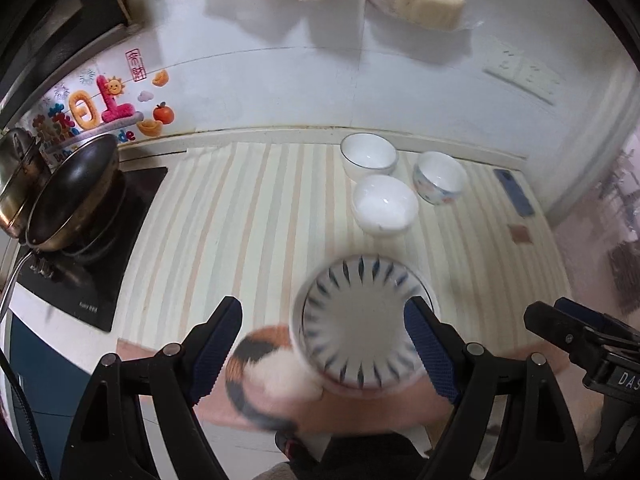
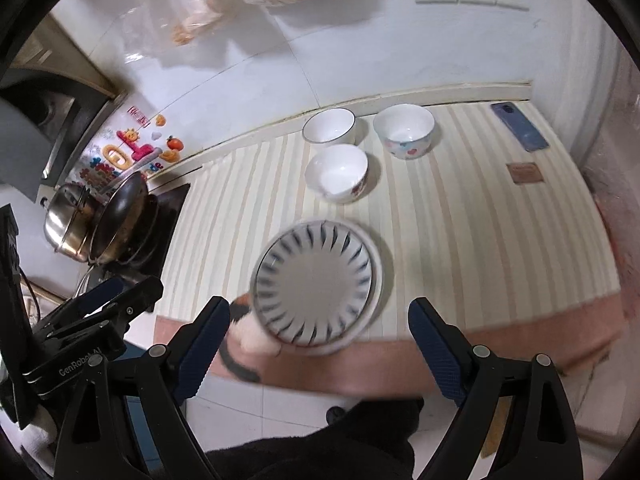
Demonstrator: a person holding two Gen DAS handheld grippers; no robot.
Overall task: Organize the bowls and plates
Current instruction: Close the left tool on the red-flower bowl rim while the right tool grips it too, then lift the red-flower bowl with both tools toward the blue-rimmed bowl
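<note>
A plate with blue ray marks (image 1: 360,340) (image 2: 316,284) lies near the front edge of the striped cloth, on a wider white rim. A small orange, black and white dish (image 1: 260,360) (image 2: 240,308) peeks out at its left. Three bowls stand at the back: a thin-rimmed white bowl (image 1: 368,156) (image 2: 330,126), a plain white bowl (image 1: 384,204) (image 2: 338,172) and a flowered bowl (image 1: 440,176) (image 2: 404,130). My left gripper (image 1: 322,352) is open above the plate, its right finger (image 1: 432,352) overlapping the rim. My right gripper (image 2: 320,346) is open in front of the plate, holding nothing.
A dark wok (image 1: 76,192) (image 2: 120,220) and a steel pot (image 2: 68,220) sit on a black hob (image 1: 92,264) at the left. A blue phone (image 2: 520,126) and a brown card (image 2: 524,172) lie at the right. Bags hang on the tiled wall. Dark clothing (image 2: 320,448) fills the bottom.
</note>
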